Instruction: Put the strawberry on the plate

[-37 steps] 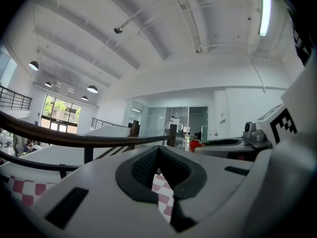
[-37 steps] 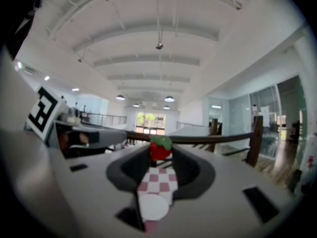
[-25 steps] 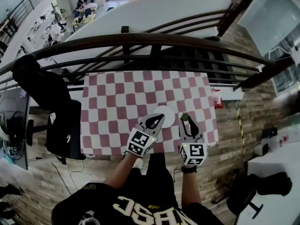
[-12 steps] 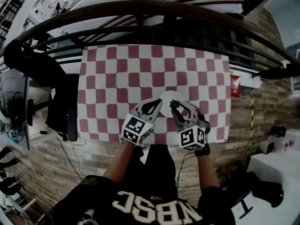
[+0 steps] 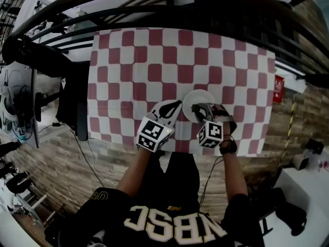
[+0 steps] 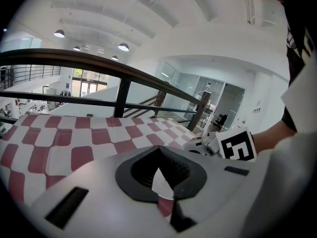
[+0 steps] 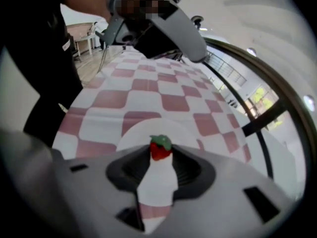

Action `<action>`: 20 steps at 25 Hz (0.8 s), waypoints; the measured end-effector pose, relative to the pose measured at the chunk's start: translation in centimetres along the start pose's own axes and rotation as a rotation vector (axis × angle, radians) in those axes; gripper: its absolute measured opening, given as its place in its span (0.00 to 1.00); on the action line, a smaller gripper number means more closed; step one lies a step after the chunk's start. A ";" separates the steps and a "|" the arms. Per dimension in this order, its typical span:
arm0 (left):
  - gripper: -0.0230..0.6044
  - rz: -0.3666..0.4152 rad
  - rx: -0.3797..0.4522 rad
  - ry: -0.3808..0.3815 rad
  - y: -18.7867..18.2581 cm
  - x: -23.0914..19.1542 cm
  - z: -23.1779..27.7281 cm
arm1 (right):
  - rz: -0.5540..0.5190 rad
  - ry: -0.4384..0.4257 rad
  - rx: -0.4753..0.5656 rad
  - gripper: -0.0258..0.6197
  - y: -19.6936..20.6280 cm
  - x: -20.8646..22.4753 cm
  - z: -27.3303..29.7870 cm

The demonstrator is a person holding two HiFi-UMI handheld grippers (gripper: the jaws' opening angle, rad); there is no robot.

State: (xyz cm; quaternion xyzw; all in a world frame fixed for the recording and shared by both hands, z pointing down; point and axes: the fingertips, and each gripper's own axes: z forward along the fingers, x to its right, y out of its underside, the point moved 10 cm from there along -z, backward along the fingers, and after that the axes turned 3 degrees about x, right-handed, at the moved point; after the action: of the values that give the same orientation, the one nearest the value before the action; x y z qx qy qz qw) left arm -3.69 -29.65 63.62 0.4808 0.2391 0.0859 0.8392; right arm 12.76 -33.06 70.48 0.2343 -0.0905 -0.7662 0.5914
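- While your right gripper [image 7: 160,155] clamps the strawberry [image 7: 160,148] above the plate [image 7: 132,134], placement is not yet done: lower and release.
- Your left gripper [image 6: 158,151], at the plate's 8 o'clock, rests with jaws together, empty.

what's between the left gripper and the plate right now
Only a narrow strip of bare checkered tablecloth. The head view shows the left gripper pointing at the plate with nothing set in the gap.

Checkered tablecloth [image 5: 154,60] lies open beyond the plate [image 5: 201,96] — railing [image 6: 122,99] bounds it.
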 end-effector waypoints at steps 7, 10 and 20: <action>0.06 -0.034 -0.019 -0.005 1.0 -0.4 0.1 | 0.173 -0.050 0.029 0.26 1.0 0.1 1.5; 0.06 -0.055 -0.010 0.005 0.6 -0.3 0.0 | 0.253 -0.060 0.036 0.30 1.1 0.1 1.0; 0.06 -0.024 0.079 0.069 -2.9 0.8 -2.9 | 0.797 0.171 0.294 0.32 -0.3 0.5 -6.7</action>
State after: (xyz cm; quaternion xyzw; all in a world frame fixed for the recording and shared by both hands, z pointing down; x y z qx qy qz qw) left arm -4.68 -28.62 59.69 0.5076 0.2767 0.0829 0.8117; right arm 15.56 -32.55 64.40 0.3254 -0.2328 -0.4347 0.8068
